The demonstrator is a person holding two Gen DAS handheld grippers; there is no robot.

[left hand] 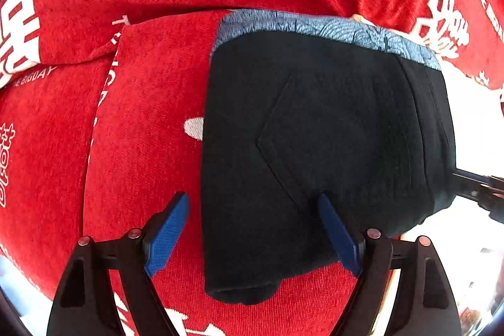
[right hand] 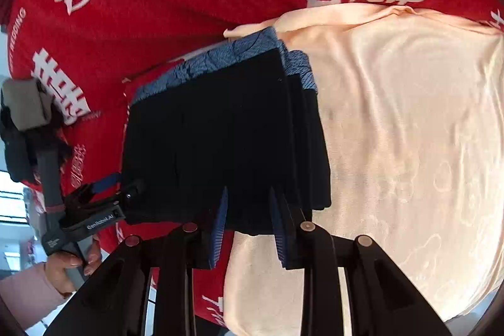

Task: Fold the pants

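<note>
- The black pants (left hand: 321,147) lie folded into a compact stack on the red blanket (left hand: 141,131), with a blue patterned cloth (left hand: 315,24) peeking out beneath.
- The left gripper (left hand: 253,229) has its jaws wide apart, straddling the near edge of the pants.
- The right gripper (right hand: 247,222) is narrowly parted at the fold's near edge; whether it pinches the fabric I cannot tell.
- A cream towel (right hand: 409,131) lies beside the stack.
</note>
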